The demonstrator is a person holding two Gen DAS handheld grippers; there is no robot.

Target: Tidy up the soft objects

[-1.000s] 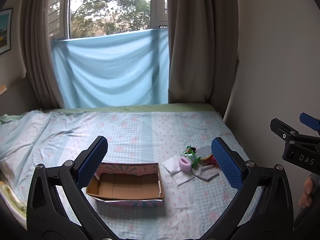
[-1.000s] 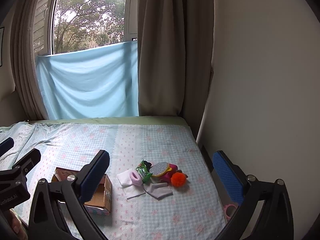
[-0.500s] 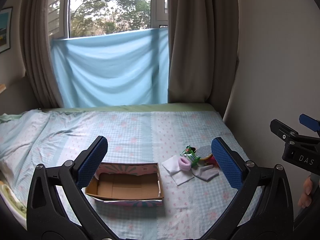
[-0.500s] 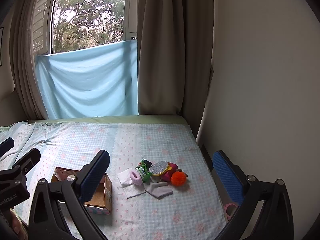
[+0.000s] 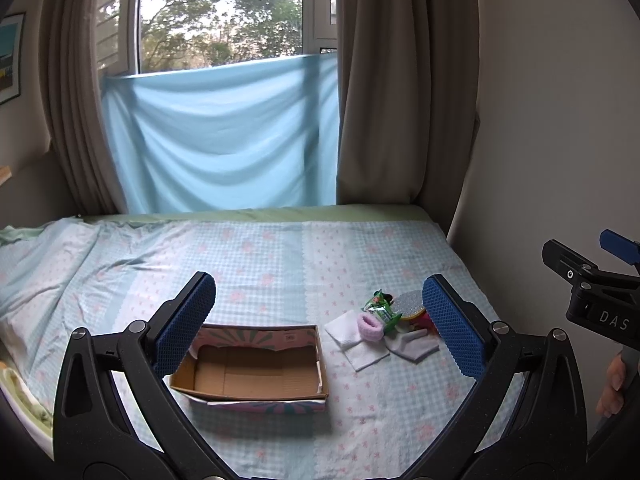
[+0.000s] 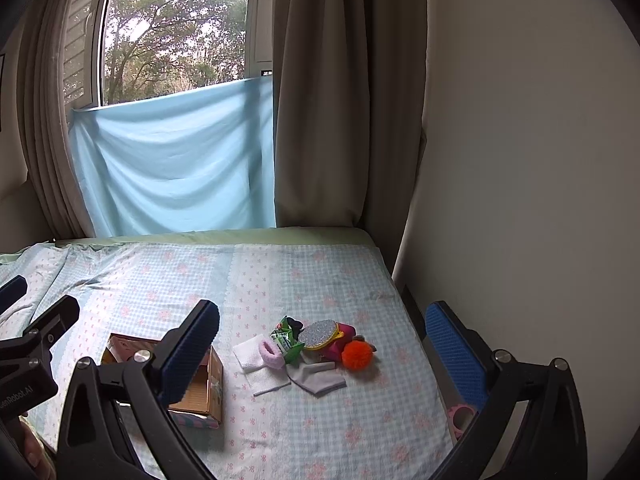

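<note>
Both grippers held above the bed (image 5: pixel 280 264), nothing in either. Left gripper (image 5: pixel 320 320): jaws wide apart, framing the cardboard box (image 5: pixel 250 376) and the pile of soft things. Right gripper (image 6: pixel 320 352): jaws also wide apart, pile sits between them in its view.

Box lies open-top on the bed sheet, left of the pile, apart from it.

Pile near the bed's right edge, items touching or overlapping:
- white cloth (image 6: pixel 260 364), nearest the box
- pink fuzzy ring (image 6: pixel 270 354) lying on the cloth
- green packet (image 6: pixel 286 342) just right of the ring
- grey sock (image 6: pixel 320 378) at the front
- glittery grey pad (image 6: pixel 319 334) on top of a magenta item (image 6: pixel 340 344)
- orange pom-pom (image 6: pixel 357 355) at the right end
</note>
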